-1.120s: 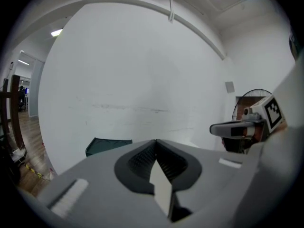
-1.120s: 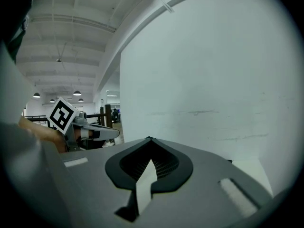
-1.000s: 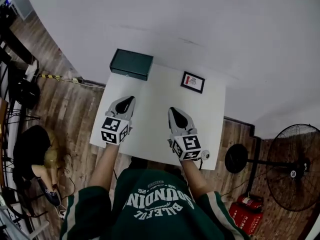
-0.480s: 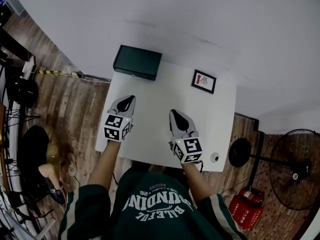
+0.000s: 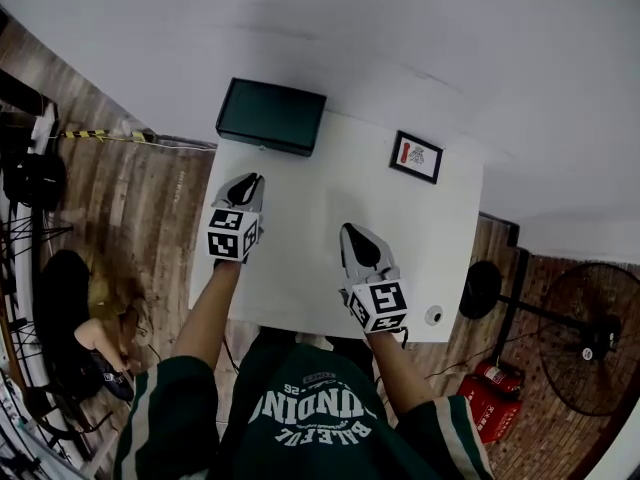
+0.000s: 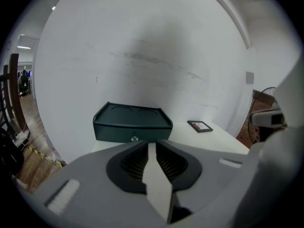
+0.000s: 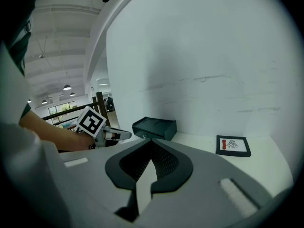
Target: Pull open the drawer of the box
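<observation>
A dark green box [image 5: 270, 116] stands at the table's back left corner, against the wall. Its drawer front carries a small silver knob [image 6: 135, 138] and sits flush with the box [image 6: 132, 123]. My left gripper [image 5: 252, 179] is shut and empty, a short way in front of the box and pointing at it; the knob lies straight ahead of the left gripper [image 6: 151, 145]. My right gripper [image 5: 351, 232] is shut and empty over the table's middle, farther from the box [image 7: 154, 127].
A small black-framed picture [image 5: 416, 156] lies on the white table [image 5: 320, 198] at the back right. A small round object [image 5: 432, 315] sits at the table's near right corner. A floor fan [image 5: 590, 338] stands to the right, off the table.
My left gripper has moved forward, closer to the box front. The right gripper has stayed about where it was. Both stay shut.
</observation>
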Motion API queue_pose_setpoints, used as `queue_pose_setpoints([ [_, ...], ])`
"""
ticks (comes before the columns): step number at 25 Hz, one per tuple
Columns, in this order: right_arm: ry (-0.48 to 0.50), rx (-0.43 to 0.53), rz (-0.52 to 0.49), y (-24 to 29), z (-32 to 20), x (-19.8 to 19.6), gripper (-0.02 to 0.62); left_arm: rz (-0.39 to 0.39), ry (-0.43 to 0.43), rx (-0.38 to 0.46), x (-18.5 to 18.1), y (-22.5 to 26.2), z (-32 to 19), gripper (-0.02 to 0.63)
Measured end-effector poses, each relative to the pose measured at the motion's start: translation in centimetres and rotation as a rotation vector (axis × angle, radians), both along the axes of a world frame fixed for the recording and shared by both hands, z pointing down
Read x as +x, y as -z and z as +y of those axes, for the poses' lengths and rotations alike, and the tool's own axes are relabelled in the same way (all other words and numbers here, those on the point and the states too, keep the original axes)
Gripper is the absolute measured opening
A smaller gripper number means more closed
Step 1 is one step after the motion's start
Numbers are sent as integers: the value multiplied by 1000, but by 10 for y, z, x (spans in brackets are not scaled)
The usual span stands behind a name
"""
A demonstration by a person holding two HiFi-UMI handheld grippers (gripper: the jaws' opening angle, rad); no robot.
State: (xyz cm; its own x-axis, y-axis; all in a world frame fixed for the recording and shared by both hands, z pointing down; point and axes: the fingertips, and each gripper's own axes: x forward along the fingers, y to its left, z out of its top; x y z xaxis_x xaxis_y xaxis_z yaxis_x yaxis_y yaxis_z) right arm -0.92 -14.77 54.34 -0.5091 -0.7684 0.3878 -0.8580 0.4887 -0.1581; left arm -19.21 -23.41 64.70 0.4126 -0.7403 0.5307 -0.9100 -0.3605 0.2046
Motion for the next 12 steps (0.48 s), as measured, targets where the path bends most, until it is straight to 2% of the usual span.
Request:
queue_pose_setpoints([
  [3,-7,-15,9,-6,0,1,2,11,12,-28,-4,-12,-16,69],
  [7,-27,-41,20,-15,3,12,2,16,13,-72,-1,-29,-29,140],
  [12,-71,-51,32,-17,7,25,2,34,38,-117,-6,-46,-53,146],
])
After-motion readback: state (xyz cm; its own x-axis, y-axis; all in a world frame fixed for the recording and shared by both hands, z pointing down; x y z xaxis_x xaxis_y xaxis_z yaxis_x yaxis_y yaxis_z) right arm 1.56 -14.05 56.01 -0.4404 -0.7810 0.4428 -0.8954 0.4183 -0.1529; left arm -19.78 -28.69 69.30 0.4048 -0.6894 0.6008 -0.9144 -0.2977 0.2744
